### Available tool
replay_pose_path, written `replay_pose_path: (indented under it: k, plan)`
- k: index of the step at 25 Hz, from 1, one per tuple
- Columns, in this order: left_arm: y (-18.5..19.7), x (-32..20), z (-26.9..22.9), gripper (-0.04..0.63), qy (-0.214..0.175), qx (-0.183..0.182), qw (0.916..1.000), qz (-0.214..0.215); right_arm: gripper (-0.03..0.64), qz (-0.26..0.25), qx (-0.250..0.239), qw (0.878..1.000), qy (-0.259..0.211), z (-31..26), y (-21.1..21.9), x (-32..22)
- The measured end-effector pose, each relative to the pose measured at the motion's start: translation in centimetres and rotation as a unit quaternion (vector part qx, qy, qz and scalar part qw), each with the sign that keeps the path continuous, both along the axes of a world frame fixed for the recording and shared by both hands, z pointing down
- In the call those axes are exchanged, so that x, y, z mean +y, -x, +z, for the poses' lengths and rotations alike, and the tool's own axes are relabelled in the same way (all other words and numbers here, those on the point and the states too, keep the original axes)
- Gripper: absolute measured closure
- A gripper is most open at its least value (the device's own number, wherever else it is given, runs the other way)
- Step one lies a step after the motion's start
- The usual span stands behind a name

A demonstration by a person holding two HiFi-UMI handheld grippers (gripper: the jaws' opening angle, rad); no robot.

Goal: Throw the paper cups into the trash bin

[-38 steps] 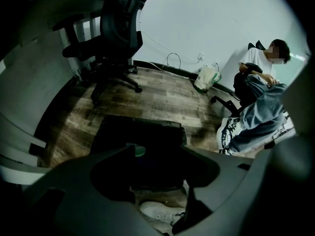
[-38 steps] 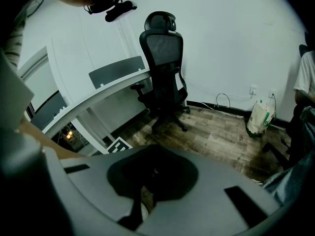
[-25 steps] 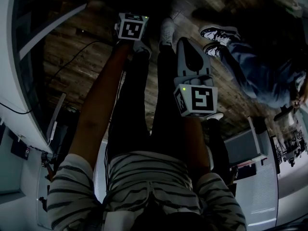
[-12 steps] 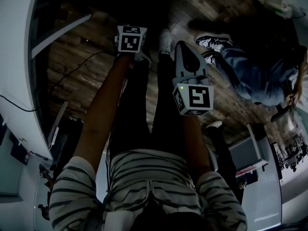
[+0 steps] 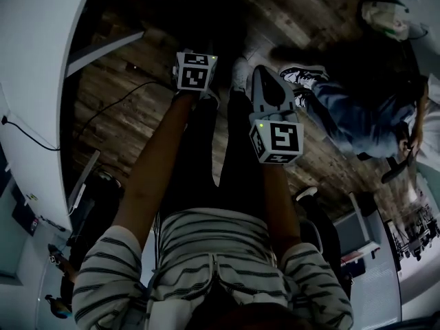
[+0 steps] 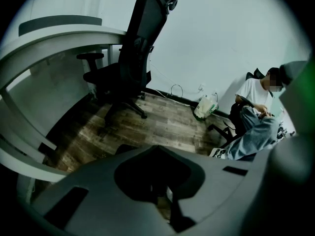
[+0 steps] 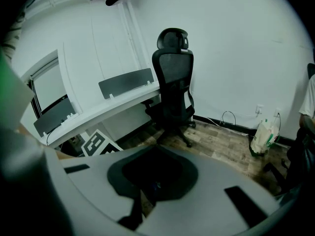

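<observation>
Since a second ago both hands have come up toward the head camera, the left more than the right, and the seated person's shoes have slid lower in the head view. Jaws of the left gripper (image 6: 156,150) have just been closing and now meet at the tips with nothing between them; only a thin slit of floor shows lower down between the grey jaw bodies. The right gripper (image 7: 155,149) has its jaws brought together too and holds nothing. Its own view catches the left gripper's marker cube (image 7: 96,144) just left of its jaws; the two tools hang side by side, near but apart, both tilted downward over the wearer's dark trousers (image 5: 230,163). Beyond the jaws lies a wooden plank floor (image 6: 162,122). A black high-backed office chair (image 6: 133,58) stands on it, close against a curved white surface (image 6: 59,38) that carries a grey screen panel on top. At the foot of the far white wall a white plastic bag (image 6: 205,106) with green print stands on the floor, beside a cable looping down from the wall. Right of the bag a second person (image 6: 253,102) in a white top and jeans sits with shoes on the floor. Where the paper cups and the trash bin are cannot be told: no view shows them.
</observation>
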State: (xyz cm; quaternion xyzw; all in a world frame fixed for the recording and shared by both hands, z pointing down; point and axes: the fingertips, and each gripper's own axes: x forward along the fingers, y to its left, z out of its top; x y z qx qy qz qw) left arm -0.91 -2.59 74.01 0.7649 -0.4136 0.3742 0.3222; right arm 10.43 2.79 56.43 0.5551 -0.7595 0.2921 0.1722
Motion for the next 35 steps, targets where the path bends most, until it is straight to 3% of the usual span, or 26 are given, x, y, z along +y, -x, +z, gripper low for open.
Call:
replay_pose_path:
  k: [5,16,35]
  plan:
    - [0.8,-0.1,-3.5,0.571,-0.027,0.0,0.9996,0.009,0.6,-0.004,-0.001,1.0,-0.01,-2.3,0.7,-0.9]
    - [1.5,-1.8,-11.9,0.572,-0.074,0.023,0.9968,-0.02,0.6,-0.014,0.005,0.999,-0.033,-7.1,1.2,-3.0]
    - [1.1,-2.4,-27.8,0.572,-0.187,0.089,0.9765,-0.058,0.6,-0.031,-0.008,0.995,-0.095,-17.1,1.5,-4.2]
